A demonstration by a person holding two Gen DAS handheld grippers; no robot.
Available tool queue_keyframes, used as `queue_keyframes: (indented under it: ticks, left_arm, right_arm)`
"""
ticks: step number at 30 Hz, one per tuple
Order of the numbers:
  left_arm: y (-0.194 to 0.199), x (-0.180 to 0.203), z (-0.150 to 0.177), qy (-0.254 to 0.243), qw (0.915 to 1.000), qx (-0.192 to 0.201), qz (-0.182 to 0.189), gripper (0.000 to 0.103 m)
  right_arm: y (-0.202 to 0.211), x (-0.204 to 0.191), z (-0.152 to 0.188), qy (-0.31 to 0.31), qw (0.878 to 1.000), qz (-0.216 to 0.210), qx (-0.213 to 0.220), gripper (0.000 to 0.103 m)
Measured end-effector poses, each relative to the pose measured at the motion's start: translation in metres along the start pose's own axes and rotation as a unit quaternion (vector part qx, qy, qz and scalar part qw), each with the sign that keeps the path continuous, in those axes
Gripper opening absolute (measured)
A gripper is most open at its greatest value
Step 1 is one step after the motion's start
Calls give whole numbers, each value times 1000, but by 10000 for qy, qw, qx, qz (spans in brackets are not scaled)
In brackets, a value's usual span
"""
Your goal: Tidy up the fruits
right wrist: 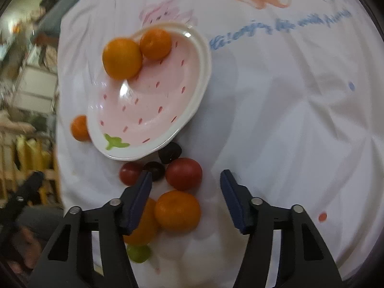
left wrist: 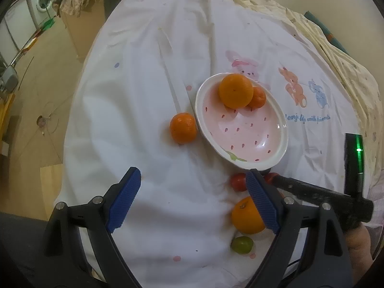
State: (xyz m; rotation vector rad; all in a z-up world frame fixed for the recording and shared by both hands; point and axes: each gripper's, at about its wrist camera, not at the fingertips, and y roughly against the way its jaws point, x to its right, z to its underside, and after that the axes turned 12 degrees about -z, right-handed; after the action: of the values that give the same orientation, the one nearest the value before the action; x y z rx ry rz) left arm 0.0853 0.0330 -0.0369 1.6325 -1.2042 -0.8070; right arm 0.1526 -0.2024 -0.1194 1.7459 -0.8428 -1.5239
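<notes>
A white cloth (left wrist: 144, 96) covered the desk, bearing a pink plate (right wrist: 204, 76) with two oranges (right wrist: 122, 57). Nearer, the right tool (right wrist: 186, 187) hovered released over an orange (right wrist: 177, 210) and tomato (right wrist: 183, 173); the left tool (left wrist: 192, 201) stood released, empty.

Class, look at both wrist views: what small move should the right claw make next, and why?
Probably lower the right claw around the orange and close. Its jaws stand open with that orange between them, untouched, while the plate already holds two oranges and has free space.
</notes>
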Motion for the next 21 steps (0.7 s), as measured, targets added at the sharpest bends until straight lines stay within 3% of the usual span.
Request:
queue_keyframes:
  ticks: [5, 7, 9, 14, 21]
  left_arm:
    - [-3, -3, -2, 116, 9999, -47, -6, 87]
    - [-5, -4, -2, 128, 9999, -75, -21, 87]
    - [-7, -3, -2, 124, 9999, -105, -21, 87]
    - [-9, -2, -2, 68, 9999, -121, -57, 87]
    - [-15, -13, -2, 245, 9993, -125, -255, 87]
  right_arm:
    - [-20, -10, -3, 392, 9987, 256, -207, 55]
    - [-23, -12, -1, 501, 9978, 361, -247, 51]
    - [-23, -12, 0, 573, 9971, 424, -254, 39]
    - [-10, -5, 2, 460, 9985, 261, -171, 39]
    - [34, 9, 5, 71, 9991, -234, 341, 39]
